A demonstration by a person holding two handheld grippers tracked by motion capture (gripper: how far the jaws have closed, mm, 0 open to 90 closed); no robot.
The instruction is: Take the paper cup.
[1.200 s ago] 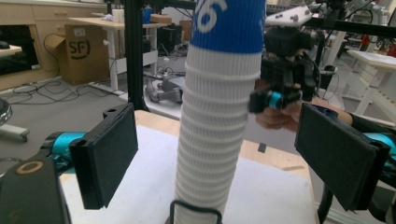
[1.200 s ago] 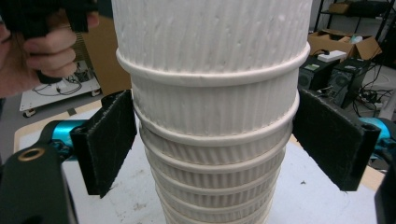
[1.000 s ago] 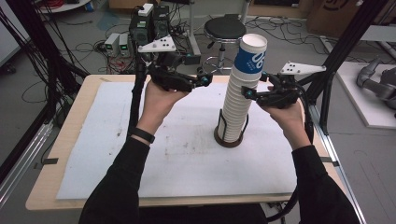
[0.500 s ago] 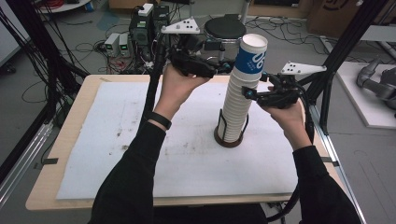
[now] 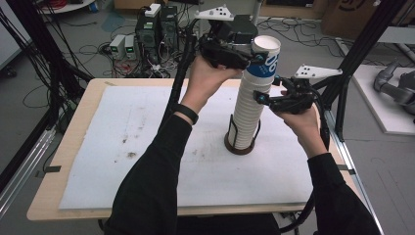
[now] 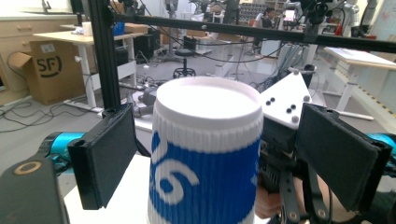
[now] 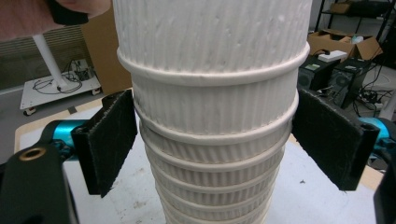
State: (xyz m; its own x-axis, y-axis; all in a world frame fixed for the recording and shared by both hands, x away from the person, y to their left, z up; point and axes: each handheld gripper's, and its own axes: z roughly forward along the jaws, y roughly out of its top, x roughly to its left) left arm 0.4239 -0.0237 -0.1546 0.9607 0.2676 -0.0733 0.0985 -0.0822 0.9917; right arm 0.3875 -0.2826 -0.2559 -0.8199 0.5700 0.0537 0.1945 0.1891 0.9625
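My left gripper (image 6: 205, 154) straddles the top cup (image 6: 205, 149), jaws open; my right gripper (image 7: 219, 140) clamps the cup stack (image 7: 215, 140) mid-height.

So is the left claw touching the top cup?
Apart. The left gripper view shows the left claw with both pads around the top cup, with visible gaps on each side.
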